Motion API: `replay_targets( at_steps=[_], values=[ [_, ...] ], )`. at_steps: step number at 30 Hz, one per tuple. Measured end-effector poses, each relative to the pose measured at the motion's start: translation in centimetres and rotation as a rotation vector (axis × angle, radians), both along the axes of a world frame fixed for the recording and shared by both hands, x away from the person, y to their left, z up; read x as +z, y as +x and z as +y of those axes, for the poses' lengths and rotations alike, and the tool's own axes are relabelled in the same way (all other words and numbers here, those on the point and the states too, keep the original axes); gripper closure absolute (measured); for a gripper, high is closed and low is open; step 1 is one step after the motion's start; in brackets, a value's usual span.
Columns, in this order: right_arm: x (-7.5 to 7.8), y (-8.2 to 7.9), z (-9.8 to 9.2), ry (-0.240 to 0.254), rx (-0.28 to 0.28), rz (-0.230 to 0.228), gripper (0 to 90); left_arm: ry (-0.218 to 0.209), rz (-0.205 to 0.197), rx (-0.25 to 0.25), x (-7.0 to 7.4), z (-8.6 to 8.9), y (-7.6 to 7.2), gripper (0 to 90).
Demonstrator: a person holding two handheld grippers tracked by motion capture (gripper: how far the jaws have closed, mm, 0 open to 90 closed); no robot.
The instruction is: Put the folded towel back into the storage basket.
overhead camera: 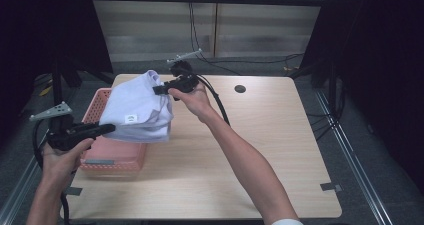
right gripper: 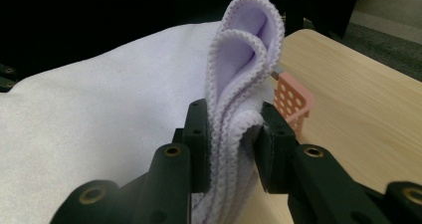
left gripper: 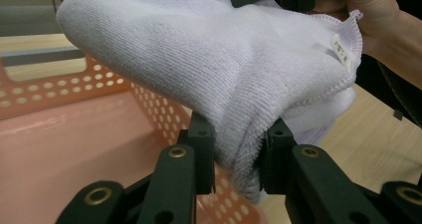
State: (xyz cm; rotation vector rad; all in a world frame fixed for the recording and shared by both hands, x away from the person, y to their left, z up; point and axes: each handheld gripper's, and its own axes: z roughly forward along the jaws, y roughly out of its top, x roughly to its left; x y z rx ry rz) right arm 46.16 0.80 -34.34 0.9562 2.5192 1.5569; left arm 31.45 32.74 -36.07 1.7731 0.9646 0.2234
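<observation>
Above the worktop's (overhead camera: 260,150) left half, a pale lilac towel (overhead camera: 137,110) hangs stretched between two hand-held grippers. Its small white sewn label (overhead camera: 131,118) carries a mark too small to read in the high view; in the left gripper view the label (left gripper: 341,51) shows faint characters that are too blurred to read. The left hand-held gripper (overhead camera: 107,129), at about 8 o'clock on the worktop, has its jaws closed on a thick fold of the towel (left gripper: 239,149). The right hand-held gripper (overhead camera: 160,90), near 11 o'clock, pinches a doubled, stitched hem (right gripper: 234,129) between nearly closed jaws. Directly under the cloth sits a pink perforated plastic basket (overhead camera: 115,155), close to the worktop's left edge; the towel covers its far end. A dark round hole (overhead camera: 240,89) lies in the worktop at about 1 o'clock. The right half and near edge of the worktop are bare wood. Black cables (overhead camera: 220,60) run along the floor beyond the far edge.
</observation>
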Motion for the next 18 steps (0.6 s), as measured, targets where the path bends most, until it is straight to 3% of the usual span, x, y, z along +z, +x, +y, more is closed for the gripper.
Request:
replay_targets(
  at_steps=[8,9,13,18],
  values=[
    [0.1,0.8,4.0,0.003,0.026,0.014,70.4,0.028,0.017,0.071,0.1,3.3,-0.4,73.1],
    [0.1,0.9,4.4,0.002,0.03,0.012,70.4,0.032,0.018,0.098,0.2,4.1,-0.5,73.0],
    [0.1,0.8,5.9,0.025,0.024,0.024,70.4,0.041,0.02,0.138,0.0,5.3,-0.6,73.2],
    [-0.6,0.7,7.4,-0.001,0.013,0.032,70.4,0.056,0.033,0.162,-0.3,6.3,-0.8,73.2]
  ],
)
